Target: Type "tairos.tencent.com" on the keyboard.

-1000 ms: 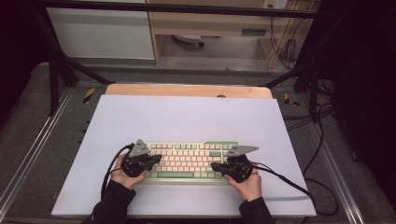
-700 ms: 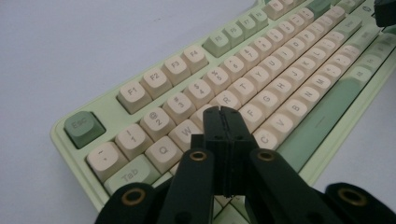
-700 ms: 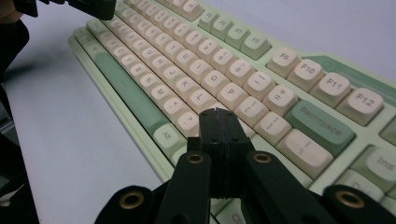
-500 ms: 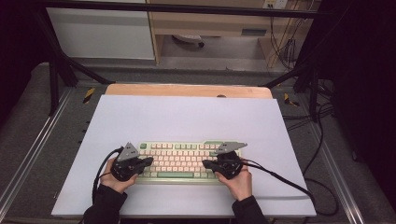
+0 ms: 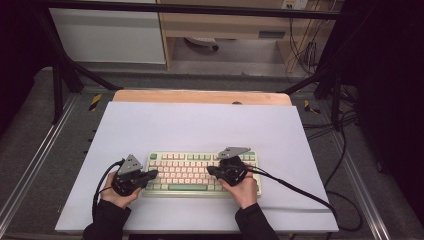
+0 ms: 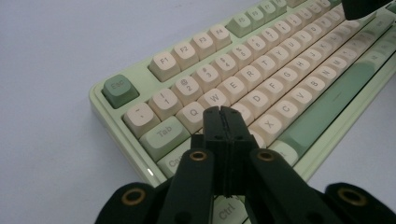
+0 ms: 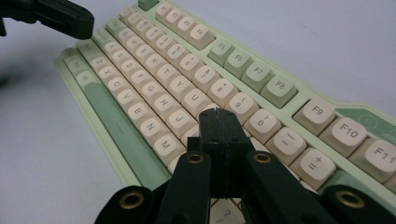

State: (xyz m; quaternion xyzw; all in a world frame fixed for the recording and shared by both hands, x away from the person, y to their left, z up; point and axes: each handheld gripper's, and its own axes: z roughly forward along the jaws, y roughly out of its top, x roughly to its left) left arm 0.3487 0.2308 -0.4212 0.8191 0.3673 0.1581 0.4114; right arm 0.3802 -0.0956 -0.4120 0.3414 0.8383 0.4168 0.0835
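Observation:
A pale green keyboard [image 5: 186, 171] with cream and green keys lies on the white mat near the front edge. My left gripper [image 5: 154, 173] points right over the keyboard's left end. Its jaws are shut with nothing between them, and the tip [image 6: 222, 111] hovers just above the keys [image 6: 261, 70] near the A and S. My right gripper [image 5: 210, 170] points left over the keyboard's right half, also shut and holding nothing, its tip [image 7: 218, 114] low over the keys [image 7: 154, 60] near the K. Each gripper view shows the other gripper farther off, the right one [image 6: 364, 7] and the left one [image 7: 60, 16].
The white mat [image 5: 200, 125] covers the table, with a wooden strip [image 5: 200, 96] along the far edge. A black cable [image 5: 300, 189] trails from the right gripper across the mat to the right. Dark frame posts and floor cables stand beyond the table.
Both hands have shifted left along the keyboard, the right one farther than the left. Both jaws stay shut.

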